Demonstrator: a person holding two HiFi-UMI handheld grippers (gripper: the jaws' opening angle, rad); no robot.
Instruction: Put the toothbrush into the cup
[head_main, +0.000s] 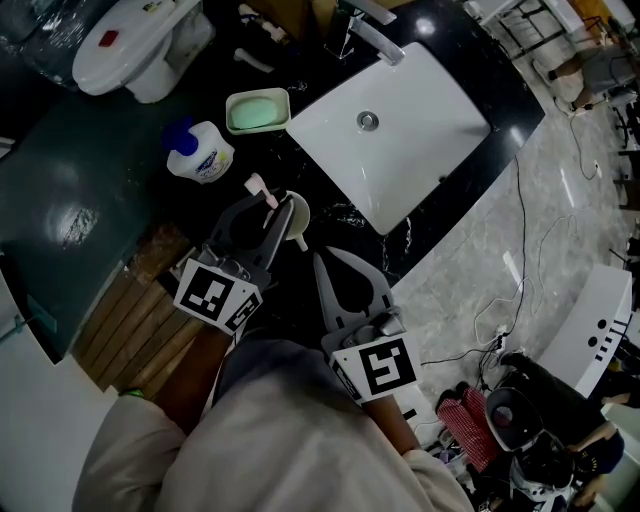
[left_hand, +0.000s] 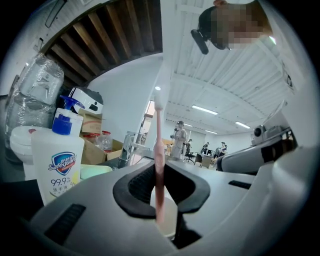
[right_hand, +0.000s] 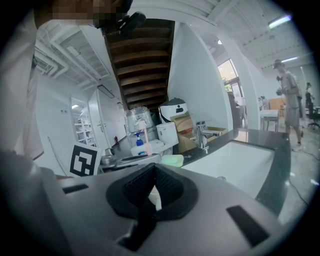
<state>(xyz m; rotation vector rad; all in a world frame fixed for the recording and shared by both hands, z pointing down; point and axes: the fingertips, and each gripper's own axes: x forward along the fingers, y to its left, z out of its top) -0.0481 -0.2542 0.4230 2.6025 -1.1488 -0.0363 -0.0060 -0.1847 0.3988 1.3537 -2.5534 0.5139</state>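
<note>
- Two views differ: the left gripper view shows the pink toothbrush (left_hand: 159, 150) clamped upright between its pads, while only the head view shows both grippers side by side.
- Left gripper (head_main: 272, 218) points level. Right gripper (head_main: 322, 262) tilts slightly down, jaws together and empty.
- Cup (head_main: 298, 213) sits just beyond the left jaws, behind the toothbrush's lower end.

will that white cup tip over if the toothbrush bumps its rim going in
Possibly. The cup looks small and light and stands free on the glossy counter, so a sideways knock could slide or tip it. The toothbrush, held upright in the left gripper, looks thin and light, so lowered straight in it should barely disturb the cup.
</note>
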